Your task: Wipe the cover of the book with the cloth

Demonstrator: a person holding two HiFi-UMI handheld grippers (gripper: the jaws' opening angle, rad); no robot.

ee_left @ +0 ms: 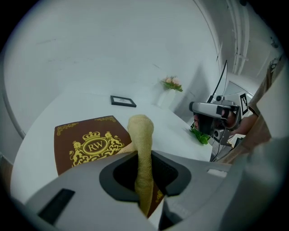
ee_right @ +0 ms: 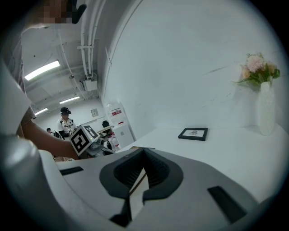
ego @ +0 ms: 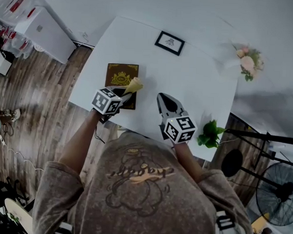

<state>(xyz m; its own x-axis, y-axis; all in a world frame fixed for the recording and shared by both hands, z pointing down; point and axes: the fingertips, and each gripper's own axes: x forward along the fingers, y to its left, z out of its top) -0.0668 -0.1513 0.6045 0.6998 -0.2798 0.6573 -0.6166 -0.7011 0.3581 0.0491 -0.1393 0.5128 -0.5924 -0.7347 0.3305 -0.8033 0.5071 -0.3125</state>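
Cloth [ee_left: 141,135] stands pinched in the left gripper's [ee_left: 143,180] closed jaws, poised over the near edge of the brown book [ee_left: 86,144] on the white table [ego: 198,68]. Right gripper [ego: 163,101] hovers beside, jaws together, empty. Wiping looks barely begun, I'd say; nearly the whole cover is left.

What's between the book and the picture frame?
Nothing. The head view shows only bare white table between the book and the picture frame.

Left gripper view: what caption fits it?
Left gripper shut on a yellow cloth above a brown gold-crested book on a white table.
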